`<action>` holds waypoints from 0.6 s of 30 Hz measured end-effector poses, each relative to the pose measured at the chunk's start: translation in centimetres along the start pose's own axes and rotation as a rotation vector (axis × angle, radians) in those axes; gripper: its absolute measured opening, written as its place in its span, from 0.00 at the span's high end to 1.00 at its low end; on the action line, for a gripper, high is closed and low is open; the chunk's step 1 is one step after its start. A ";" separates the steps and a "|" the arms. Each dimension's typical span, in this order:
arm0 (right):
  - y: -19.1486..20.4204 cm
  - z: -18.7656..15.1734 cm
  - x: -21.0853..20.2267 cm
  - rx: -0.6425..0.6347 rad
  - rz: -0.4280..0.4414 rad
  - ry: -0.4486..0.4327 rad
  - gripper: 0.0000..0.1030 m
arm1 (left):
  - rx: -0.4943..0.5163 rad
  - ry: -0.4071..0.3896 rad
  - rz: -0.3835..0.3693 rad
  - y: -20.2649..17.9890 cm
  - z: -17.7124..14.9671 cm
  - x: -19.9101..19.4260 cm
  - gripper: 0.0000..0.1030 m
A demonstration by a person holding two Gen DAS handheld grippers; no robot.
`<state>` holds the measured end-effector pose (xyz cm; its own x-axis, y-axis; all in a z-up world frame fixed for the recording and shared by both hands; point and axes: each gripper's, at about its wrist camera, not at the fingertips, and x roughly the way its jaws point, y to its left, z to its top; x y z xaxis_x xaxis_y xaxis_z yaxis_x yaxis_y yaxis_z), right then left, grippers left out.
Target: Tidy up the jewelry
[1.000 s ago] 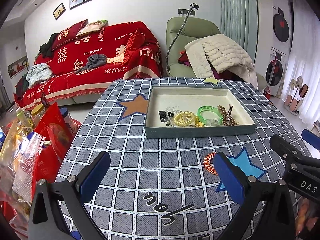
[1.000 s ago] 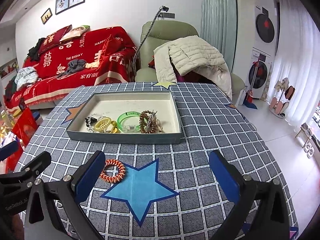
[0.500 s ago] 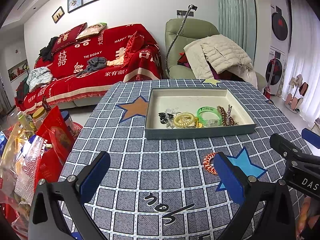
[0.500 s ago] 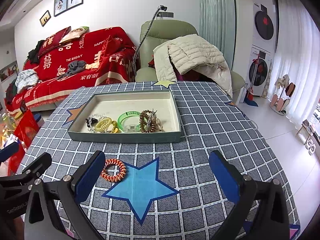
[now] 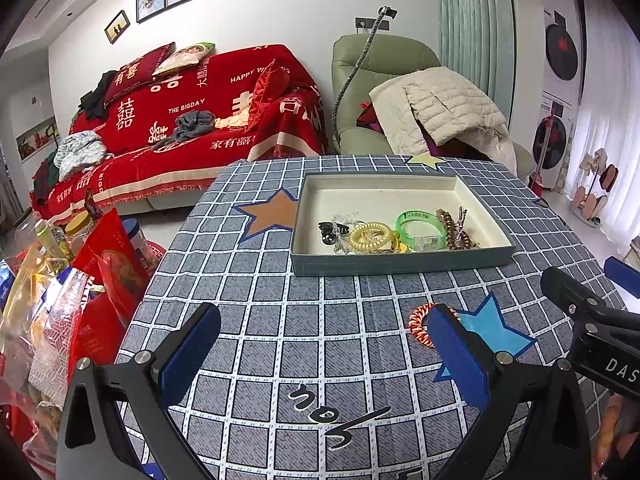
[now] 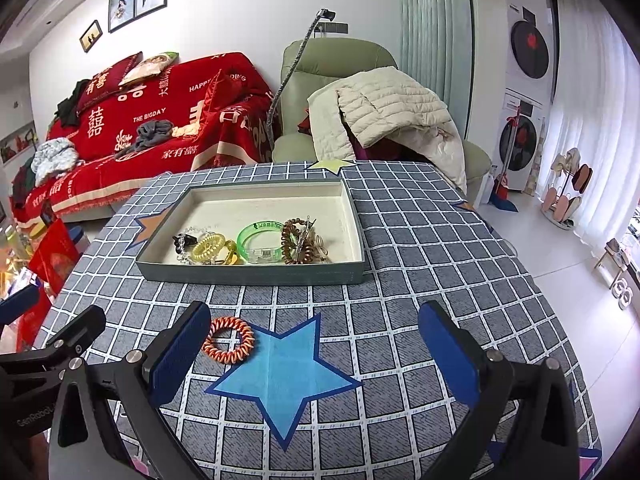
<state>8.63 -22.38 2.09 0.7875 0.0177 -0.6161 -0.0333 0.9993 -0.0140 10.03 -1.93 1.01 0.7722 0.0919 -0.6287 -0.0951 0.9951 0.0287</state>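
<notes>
Most pieces already lie in the tray at frame centre; one orange coil bracelet remains on the tablecloth, lower left; the left gripper and right gripper gape empty.

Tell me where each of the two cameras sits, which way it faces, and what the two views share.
Left wrist: on the left gripper, looking forward over the checked tablecloth to the tray; its own open blue-padded fingers show, and the right gripper at right.
Right wrist: on the right gripper, facing the same way; its open fingers show, the left gripper at left.
Shared: tray, orange coil hair tie outside it on the cloth, green bangle, red sofa.
</notes>
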 end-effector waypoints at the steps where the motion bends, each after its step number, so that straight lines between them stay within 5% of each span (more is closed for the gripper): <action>1: 0.0 0.0 0.0 0.001 0.001 -0.001 0.00 | -0.001 0.001 0.001 0.1 0.0 0.1 0.00; 18: 0.1 -0.1 0.0 0.004 0.001 -0.002 0.00 | 0.002 -0.003 0.001 0.1 0.0 0.1 0.00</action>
<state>8.62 -22.28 2.03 0.7886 0.0191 -0.6146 -0.0317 0.9994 -0.0096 10.07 -1.87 0.98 0.7737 0.0930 -0.6267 -0.0947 0.9950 0.0308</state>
